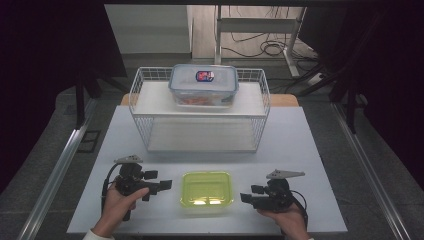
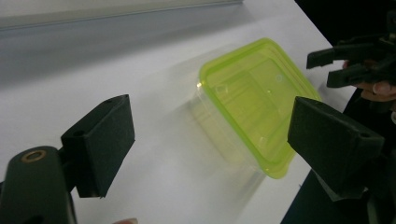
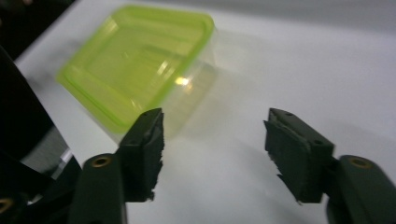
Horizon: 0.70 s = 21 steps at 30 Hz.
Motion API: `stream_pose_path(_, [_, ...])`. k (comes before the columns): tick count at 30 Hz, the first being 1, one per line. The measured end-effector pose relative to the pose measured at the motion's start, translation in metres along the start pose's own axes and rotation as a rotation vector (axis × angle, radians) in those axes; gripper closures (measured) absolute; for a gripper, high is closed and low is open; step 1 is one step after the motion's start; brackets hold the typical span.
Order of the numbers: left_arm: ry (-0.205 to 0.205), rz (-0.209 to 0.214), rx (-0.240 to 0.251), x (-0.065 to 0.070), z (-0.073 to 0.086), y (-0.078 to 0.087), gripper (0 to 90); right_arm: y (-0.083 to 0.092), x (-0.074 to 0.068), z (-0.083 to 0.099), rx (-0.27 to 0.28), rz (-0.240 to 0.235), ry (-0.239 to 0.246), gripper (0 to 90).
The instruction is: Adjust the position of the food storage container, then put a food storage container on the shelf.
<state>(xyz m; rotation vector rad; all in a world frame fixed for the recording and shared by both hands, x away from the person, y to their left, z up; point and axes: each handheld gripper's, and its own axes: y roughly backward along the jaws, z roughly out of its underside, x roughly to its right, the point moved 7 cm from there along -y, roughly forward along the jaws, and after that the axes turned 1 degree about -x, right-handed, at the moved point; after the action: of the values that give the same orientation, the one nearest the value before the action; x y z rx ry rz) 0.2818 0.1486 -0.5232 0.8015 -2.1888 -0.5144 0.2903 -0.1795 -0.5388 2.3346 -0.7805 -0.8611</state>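
Note:
A small clear tub with a lime-green lid [image 1: 206, 189] sits on the white table [image 1: 300, 150] near its front edge. My left gripper [image 1: 159, 181] is just left of the tub, open and pointing at it. My right gripper [image 1: 251, 194] is just right of it, also open and pointing inward. In the left gripper view the green-lidded tub [image 2: 252, 102] lies ahead of my open left gripper [image 2: 212, 137], with the right gripper [image 2: 348, 63] beyond. In the right gripper view the tub [image 3: 140, 60] lies ahead and left of my open right gripper [image 3: 217, 140]. Neither gripper touches it.
A white wire rack [image 1: 142, 100] with two shelves stands at the back of the table. A clear food box with a blue-rimmed lid [image 1: 203, 85] rests on its upper shelf. Bare table lies between the rack and the tub.

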Motion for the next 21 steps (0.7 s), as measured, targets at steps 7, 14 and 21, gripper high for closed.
stream_pose_path(7, [0.014,0.004,-0.017,0.007,0.005,-0.010,12.2,-0.005,-0.003,-0.006,0.021,-0.030,-0.020,30.6])
stream_pose_path(14, [0.042,0.029,-0.034,0.009,0.008,-0.019,11.3,-0.009,-0.003,-0.009,0.023,-0.035,-0.019,30.7])
stream_pose_path(21, [0.068,0.049,-0.046,0.011,0.010,-0.026,11.3,-0.016,-0.003,-0.012,0.019,-0.048,-0.041,31.6])
